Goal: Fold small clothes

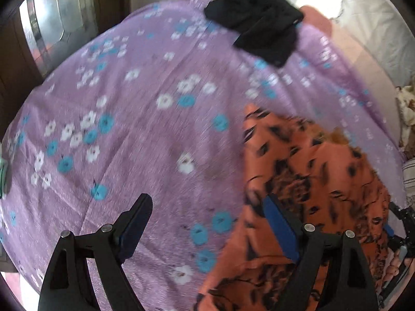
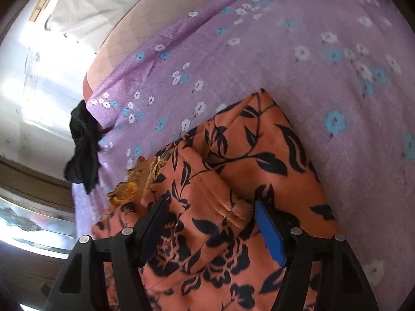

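Observation:
An orange garment with a black leaf print (image 1: 311, 171) lies on a purple flowered sheet (image 1: 145, 129); it also shows in the right wrist view (image 2: 233, 176), partly folded with a yellow patch at its far left edge. My left gripper (image 1: 207, 207) is open and empty, its right finger over the garment's left edge. My right gripper (image 2: 210, 210) is open just above the garment, a raised fold with a stitched hem lying between its fingers. The right gripper's frame (image 1: 399, 235) shows at the left wrist view's right edge.
A crumpled black garment (image 1: 262, 26) lies at the sheet's far edge, also in the right wrist view (image 2: 83, 145). A white pillow (image 1: 373, 28) and pink mattress (image 2: 145, 31) lie beyond. A mirrored wardrobe door (image 1: 52, 26) stands at the left.

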{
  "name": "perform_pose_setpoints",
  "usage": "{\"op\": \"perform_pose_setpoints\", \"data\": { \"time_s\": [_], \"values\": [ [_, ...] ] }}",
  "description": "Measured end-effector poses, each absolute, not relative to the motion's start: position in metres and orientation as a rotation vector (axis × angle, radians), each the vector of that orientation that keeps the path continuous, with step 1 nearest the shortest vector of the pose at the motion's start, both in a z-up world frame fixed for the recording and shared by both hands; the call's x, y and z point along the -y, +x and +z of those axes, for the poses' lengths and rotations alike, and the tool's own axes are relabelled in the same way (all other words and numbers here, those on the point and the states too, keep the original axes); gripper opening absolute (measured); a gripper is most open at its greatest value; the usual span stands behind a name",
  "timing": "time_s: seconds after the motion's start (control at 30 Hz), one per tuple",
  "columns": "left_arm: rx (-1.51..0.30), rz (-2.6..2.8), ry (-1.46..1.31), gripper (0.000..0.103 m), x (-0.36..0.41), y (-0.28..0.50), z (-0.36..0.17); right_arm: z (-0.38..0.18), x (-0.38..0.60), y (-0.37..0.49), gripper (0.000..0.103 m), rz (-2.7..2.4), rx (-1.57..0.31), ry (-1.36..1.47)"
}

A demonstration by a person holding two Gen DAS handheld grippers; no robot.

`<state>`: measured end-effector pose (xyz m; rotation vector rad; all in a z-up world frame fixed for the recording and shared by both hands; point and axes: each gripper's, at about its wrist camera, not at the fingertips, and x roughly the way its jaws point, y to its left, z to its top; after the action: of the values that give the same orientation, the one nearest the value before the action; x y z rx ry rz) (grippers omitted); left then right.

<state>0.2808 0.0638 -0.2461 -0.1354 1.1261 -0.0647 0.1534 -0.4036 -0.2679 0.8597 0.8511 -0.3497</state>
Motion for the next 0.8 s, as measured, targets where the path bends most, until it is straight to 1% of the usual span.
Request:
{"op": "perform_pose_setpoints", "data": {
  "time_s": [0.03,0.07,0.1,0.13,0.2,0.27,0.43,0.57,0.63,0.67,0.7,0.73,0.8],
  "values": [
    [-1.140,-0.061,-0.122,0.088,-0.063,0.281,-0.251,-0.267,0.400,0.157,0.068,-0.361,-0.854,0.825],
    [-1.148,-0.066,-0.111,0.088,-0.061,0.281,-0.255,-0.266,0.397,0.159,0.059,-0.369,-0.857,0.790],
    [-1.150,-0.071,-0.105,0.088,-0.060,0.280,-0.258,-0.266,0.393,0.162,0.042,-0.371,-0.865,0.747],
    [-1.155,-0.074,-0.092,0.088,-0.058,0.278,-0.260,-0.268,0.391,0.164,0.033,-0.356,-0.874,0.731],
    [-1.159,-0.072,-0.076,0.088,-0.053,0.277,-0.262,-0.268,0.388,0.164,0.022,-0.344,-0.874,0.709],
    [-1.148,-0.066,-0.068,0.088,-0.050,0.274,-0.261,-0.263,0.382,0.164,0.014,-0.335,-0.853,0.683],
    [-1.070,-0.003,-0.002,0.088,-0.037,0.268,-0.251,-0.217,0.366,0.144,0.012,-0.321,-0.698,0.590],
    [-0.985,0.037,0.031,0.088,-0.033,0.259,-0.235,-0.188,0.359,0.117,0.012,-0.331,-0.646,0.559],
    [-0.961,0.044,0.037,0.088,-0.029,0.255,-0.229,-0.193,0.365,0.110,0.012,-0.354,-0.700,0.555],
    [-0.958,0.044,0.041,0.088,-0.027,0.253,-0.228,-0.202,0.370,0.112,0.012,-0.362,-0.759,0.560],
    [-0.961,0.042,0.047,0.088,-0.027,0.253,-0.228,-0.220,0.379,0.118,0.016,-0.356,-0.854,0.586],
    [-0.964,0.040,0.053,0.088,-0.026,0.252,-0.226,-0.236,0.387,0.120,0.016,-0.368,-0.927,0.627],
    [-0.969,0.037,0.074,0.088,-0.018,0.250,-0.227,-0.256,0.403,0.118,0.019,-0.382,-1.024,0.735]
  ]
}}
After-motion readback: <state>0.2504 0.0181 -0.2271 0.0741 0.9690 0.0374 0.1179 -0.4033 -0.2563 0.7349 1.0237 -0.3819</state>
